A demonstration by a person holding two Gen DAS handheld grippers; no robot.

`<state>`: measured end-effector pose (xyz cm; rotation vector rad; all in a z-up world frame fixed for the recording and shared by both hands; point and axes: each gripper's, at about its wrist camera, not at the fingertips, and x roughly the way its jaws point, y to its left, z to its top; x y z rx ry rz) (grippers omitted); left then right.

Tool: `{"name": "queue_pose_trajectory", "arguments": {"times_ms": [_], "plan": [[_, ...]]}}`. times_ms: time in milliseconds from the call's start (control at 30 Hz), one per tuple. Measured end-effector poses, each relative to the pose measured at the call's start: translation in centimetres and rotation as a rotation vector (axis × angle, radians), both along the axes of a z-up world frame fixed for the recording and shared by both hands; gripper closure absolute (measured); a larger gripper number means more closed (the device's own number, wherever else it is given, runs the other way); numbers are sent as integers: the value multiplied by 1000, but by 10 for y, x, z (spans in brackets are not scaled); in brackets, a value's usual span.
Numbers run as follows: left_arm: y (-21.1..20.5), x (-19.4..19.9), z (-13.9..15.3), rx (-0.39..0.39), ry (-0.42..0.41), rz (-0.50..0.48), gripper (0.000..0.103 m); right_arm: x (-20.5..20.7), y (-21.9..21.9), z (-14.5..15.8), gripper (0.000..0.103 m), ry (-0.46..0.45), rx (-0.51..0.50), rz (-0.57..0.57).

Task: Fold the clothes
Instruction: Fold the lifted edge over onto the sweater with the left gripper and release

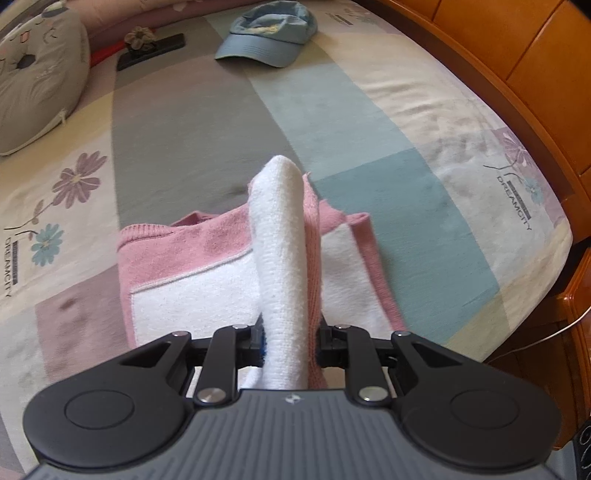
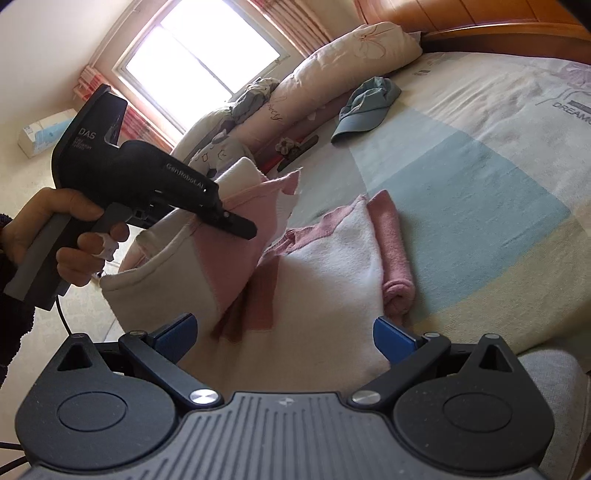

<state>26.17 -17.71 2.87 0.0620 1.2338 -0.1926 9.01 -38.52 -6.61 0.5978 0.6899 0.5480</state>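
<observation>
A pink and white sweater [image 1: 207, 266] lies on the near part of the bed [image 1: 424, 122], spread across the patchwork cover. The left gripper [image 1: 286, 332] points steeply down over it, and its jaws are clamped on a raised fold of the garment: a white ridge of knit with pink cloth against its right side stands up between the fingers and runs away from the camera. In the right wrist view the same gripper [image 2: 240, 225], held in a hand [image 2: 55, 236] at the left, lifts that part of the sweater [image 2: 321, 277] clear of the bed, the cloth hanging from its tip in a pink and white drape.

The right gripper [image 2: 284, 332] hovers low over the near part of the garment with its blue pads [image 2: 391, 338] wide apart and nothing between them; the white body of the sweater lies just beyond them. A rolled pink edge sits along the garment's right side. Far off on the bed rests a blue cap [image 1: 267, 35], with pillows [image 2: 332, 70] beyond.
</observation>
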Motion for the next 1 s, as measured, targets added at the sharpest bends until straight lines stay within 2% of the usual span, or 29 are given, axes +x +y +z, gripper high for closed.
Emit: {"name": "queue_pose_trajectory", "arguments": {"times_ms": [300, 500, 833, 867, 900, 1000], "plan": [[-19, 8, -16, -34, 24, 17, 84, -3, -24, -5, 0, 1, 36, -65], [-27, 13, -31, -64, 47, 50, 84, -6, -25, -3, 0, -6, 28, -59], [-49, 19, -53, -67, 89, 33, 82, -9, -21, -1, 0, 2, -16, -39], [-51, 19, -55, -74, 98, 33, 82, -9, -21, -1, 0, 4, -22, -38], [-51, 21, -57, -101, 106, 31, 78, -10, -20, -1, 0, 7, -30, -39], [-55, 22, -53, -189, 97, -2, 77, -12, -21, 0, 0, 17, -56, -42]]}}
